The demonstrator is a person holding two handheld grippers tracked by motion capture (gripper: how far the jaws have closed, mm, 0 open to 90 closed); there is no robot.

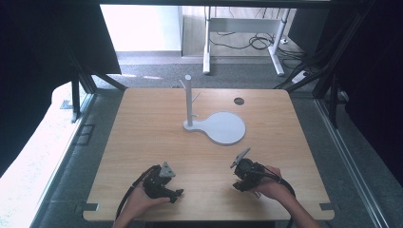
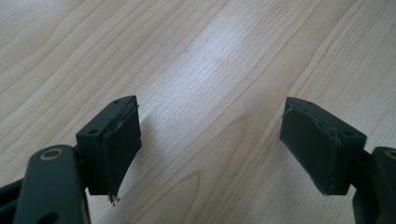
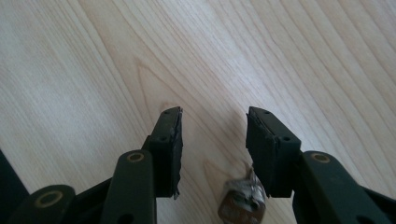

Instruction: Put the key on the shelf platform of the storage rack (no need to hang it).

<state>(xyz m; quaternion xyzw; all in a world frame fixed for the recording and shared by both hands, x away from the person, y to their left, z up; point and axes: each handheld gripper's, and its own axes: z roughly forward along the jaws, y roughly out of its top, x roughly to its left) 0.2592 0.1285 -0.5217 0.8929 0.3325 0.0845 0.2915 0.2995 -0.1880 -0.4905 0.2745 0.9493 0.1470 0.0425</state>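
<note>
Left tool [image 1: 177,194]: near left on surface [image 1: 142,137], jaws spread, nothing between.
Right tool [image 1: 237,186]: near right, jaws apart, nothing between.
Stand [image 1: 189,102]: far centre, upright.

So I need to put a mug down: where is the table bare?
The wooden table is bare along its left side, left of the white stand, and along the right edge beyond the round base. The middle strip between stand and grippers is free. The near edge is crowded by the left gripper and right gripper.
</note>
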